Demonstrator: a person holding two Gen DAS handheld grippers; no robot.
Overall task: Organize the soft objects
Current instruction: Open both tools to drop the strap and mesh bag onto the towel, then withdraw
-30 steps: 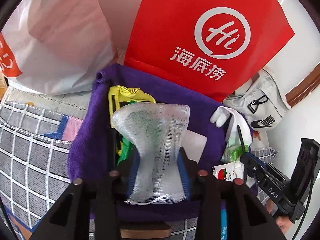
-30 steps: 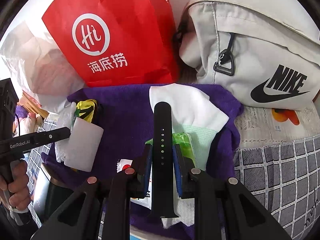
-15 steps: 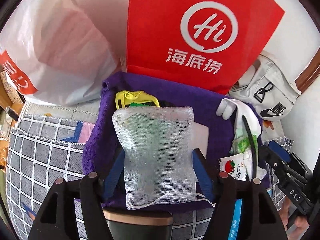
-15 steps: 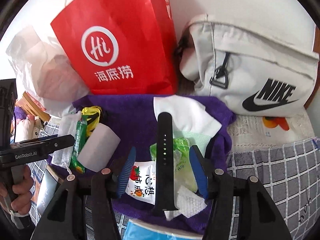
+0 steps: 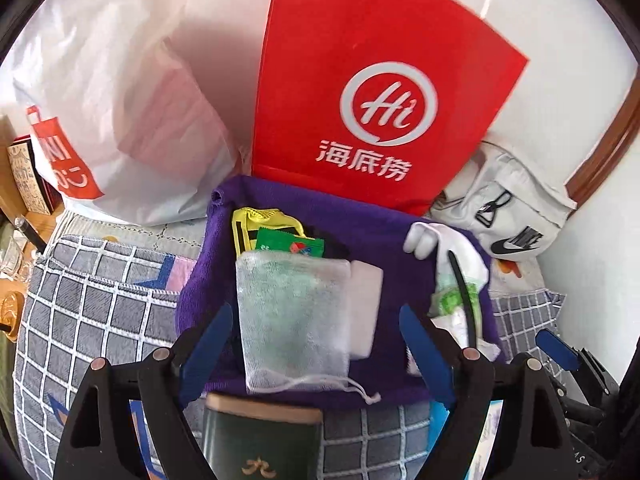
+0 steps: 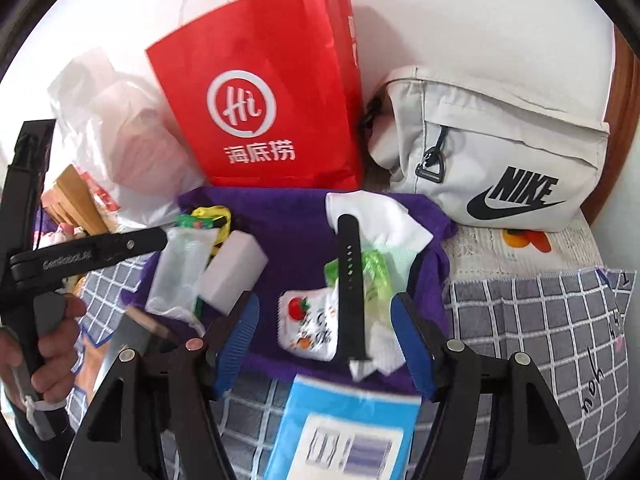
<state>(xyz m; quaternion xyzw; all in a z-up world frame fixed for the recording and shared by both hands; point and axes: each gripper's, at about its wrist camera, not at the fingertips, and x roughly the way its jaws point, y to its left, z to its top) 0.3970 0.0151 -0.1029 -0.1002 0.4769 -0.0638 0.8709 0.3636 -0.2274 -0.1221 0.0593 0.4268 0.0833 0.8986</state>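
on the purple towel (image 5: 360, 232), left view: mesh pouch (image 5: 292, 320) lies flat between the left gripper (image 5: 316, 340), jaws opening, clear of it. right view: right gripper (image 6: 324, 332) opening too, strap (image 6: 350, 280) freed atop packets (image 6: 308, 320). risk: the strap could slide off that loose pile.

White mesh pouch (image 5: 292, 320) and black strap (image 6: 350, 288) flat on purple towel (image 6: 288, 216).

"Hi" red bag (image 6: 260, 92), "NIKE" backpack (image 6: 500, 164)
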